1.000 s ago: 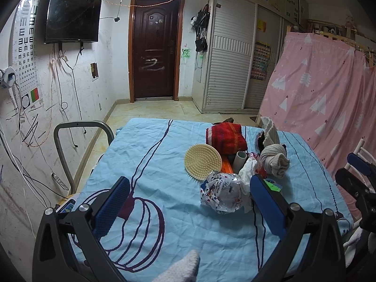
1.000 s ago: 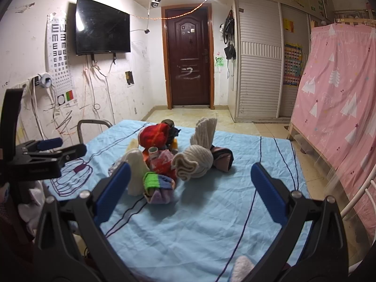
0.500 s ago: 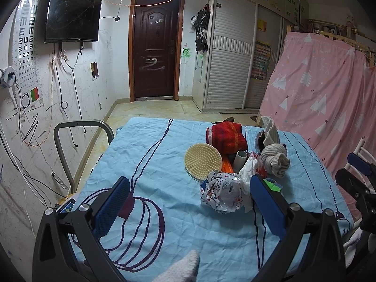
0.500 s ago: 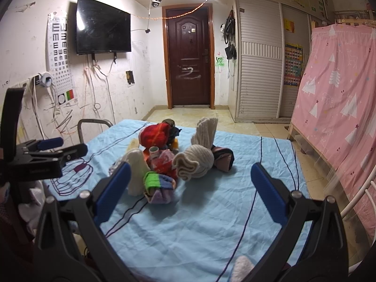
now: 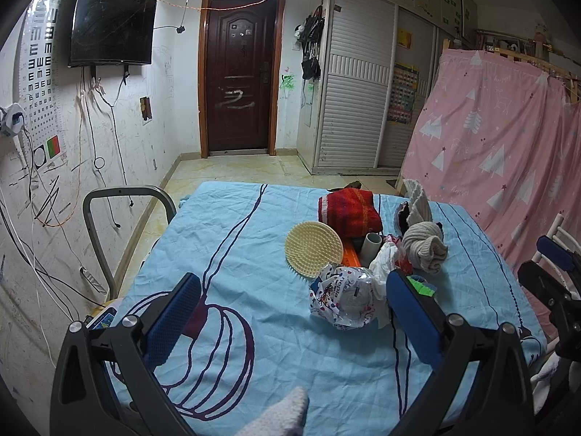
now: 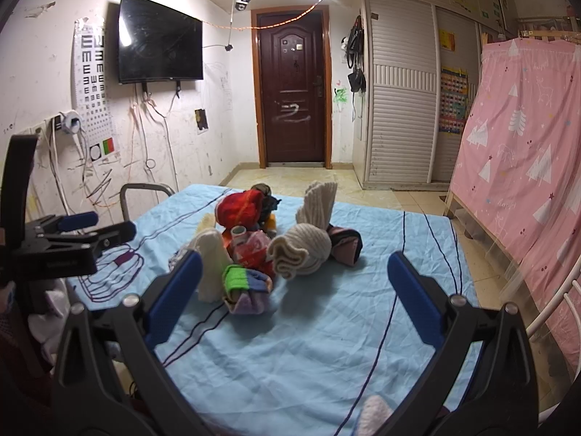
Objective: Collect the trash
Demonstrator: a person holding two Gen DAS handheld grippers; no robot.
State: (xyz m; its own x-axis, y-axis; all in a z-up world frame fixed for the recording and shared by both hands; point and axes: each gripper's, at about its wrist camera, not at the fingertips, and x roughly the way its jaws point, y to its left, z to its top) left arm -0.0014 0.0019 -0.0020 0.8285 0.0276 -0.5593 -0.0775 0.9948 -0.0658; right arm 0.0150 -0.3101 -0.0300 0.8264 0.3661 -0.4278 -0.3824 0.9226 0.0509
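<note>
Right now I hold both grippers low over the near edge of the blue sheet (image 5: 232,239), and both are spread wide with nothing between the pads. My left gripper (image 5: 290,316) has bare sheet under the left pad, while its right pad sits just in front of the crumpled printed wrapper (image 5: 343,299), not touching it as far as I can tell. My right gripper (image 6: 290,290) frames the pile from the other side; its left pad overlaps a white bag (image 6: 212,261) in the view, and just beyond lies a small cloth bundle with a green band (image 6: 247,287).

Past the wrapper, the left view shows a round cream brush disc (image 5: 314,249), a white paper cup (image 5: 371,245) lying beside an orange strip, and a rolled beige knit (image 5: 425,247). Further back sits a folded red towel (image 5: 348,210). From the right view I also see a dark pink-edged cloth (image 6: 345,245) touching the knit roll.

Beyond the bed stand the brown door (image 5: 238,80), the wall TV (image 5: 110,25) and a pink curtain (image 5: 508,138).
</note>
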